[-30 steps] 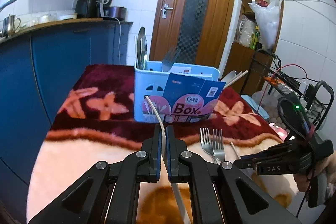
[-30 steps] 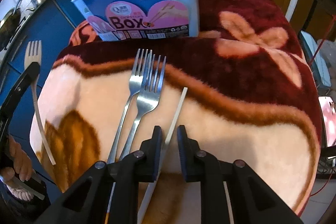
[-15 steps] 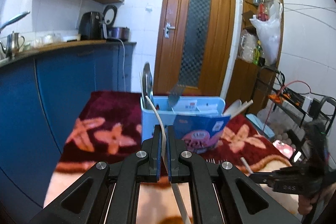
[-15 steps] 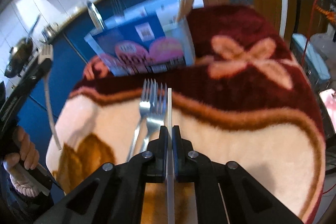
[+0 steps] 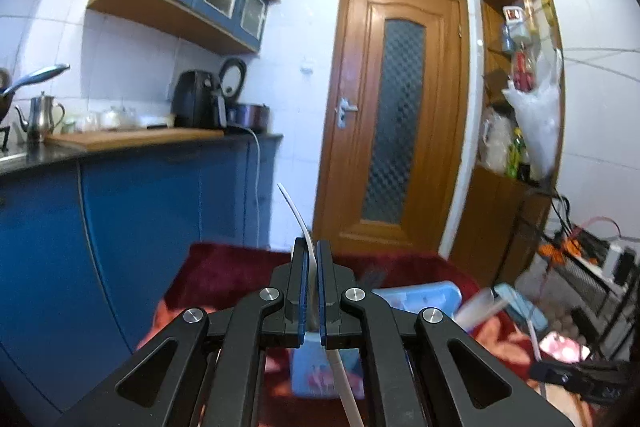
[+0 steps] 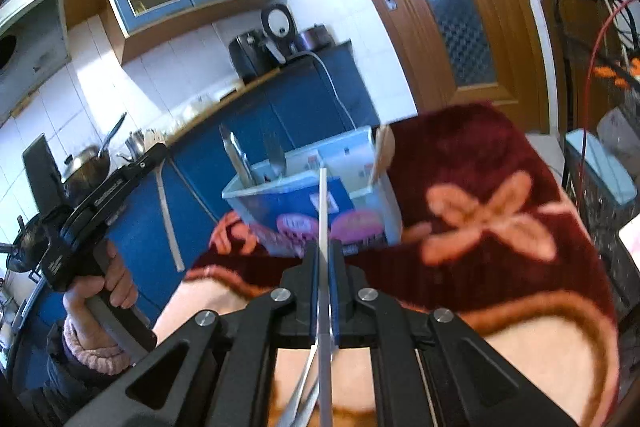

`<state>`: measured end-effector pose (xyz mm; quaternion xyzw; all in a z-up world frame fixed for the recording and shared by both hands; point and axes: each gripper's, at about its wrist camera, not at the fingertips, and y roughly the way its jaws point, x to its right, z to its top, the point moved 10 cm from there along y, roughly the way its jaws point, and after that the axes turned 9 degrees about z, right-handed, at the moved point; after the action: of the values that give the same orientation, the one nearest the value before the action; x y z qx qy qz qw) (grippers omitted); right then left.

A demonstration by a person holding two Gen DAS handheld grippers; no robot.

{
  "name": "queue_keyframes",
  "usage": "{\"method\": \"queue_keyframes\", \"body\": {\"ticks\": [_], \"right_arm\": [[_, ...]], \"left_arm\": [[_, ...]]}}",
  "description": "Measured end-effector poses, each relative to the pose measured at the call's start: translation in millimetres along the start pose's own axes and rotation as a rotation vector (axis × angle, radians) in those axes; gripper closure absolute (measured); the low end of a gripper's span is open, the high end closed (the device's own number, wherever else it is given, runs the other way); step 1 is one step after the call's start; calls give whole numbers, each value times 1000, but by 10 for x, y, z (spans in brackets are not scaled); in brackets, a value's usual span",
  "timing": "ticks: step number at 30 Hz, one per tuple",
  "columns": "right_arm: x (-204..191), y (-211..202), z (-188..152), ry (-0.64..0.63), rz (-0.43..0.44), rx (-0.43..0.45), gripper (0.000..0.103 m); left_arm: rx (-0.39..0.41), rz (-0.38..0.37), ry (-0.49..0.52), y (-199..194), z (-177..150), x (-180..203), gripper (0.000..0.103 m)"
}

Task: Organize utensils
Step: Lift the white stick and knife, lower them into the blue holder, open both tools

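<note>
A white fork (image 5: pixel 298 223) is being pinched in the closed left gripper (image 5: pixel 312 247), above the blue caddy (image 5: pixel 416 297). A pale chopstick (image 6: pixel 323 211) is being clamped in the closed right gripper (image 6: pixel 324 247), pointed at the caddy (image 6: pixel 308 195) on the blanket (image 6: pixel 500 255), where forks (image 6: pixel 300 391) are lying below.

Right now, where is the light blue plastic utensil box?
In the right wrist view the light blue plastic utensil box stands centre frame on the dark red flowered blanket, just beyond the right gripper.
</note>
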<state>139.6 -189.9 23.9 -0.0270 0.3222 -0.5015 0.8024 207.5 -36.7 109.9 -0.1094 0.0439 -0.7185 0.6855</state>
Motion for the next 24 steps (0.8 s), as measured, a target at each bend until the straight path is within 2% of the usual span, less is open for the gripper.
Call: {"method": "queue_keyframes", "body": {"ticks": [10,20,24], "right_arm": [[-11,71,341,-19,25,96,97],[-109,279,713,-91,27,168,97],[-176,341,901,-128,17,216,97]], "left_arm": [[120,86,-22,366,346,-8,99],[211,194,-41,649,315,-105,99],[227,215,-25,703,229,-104,99]]}}
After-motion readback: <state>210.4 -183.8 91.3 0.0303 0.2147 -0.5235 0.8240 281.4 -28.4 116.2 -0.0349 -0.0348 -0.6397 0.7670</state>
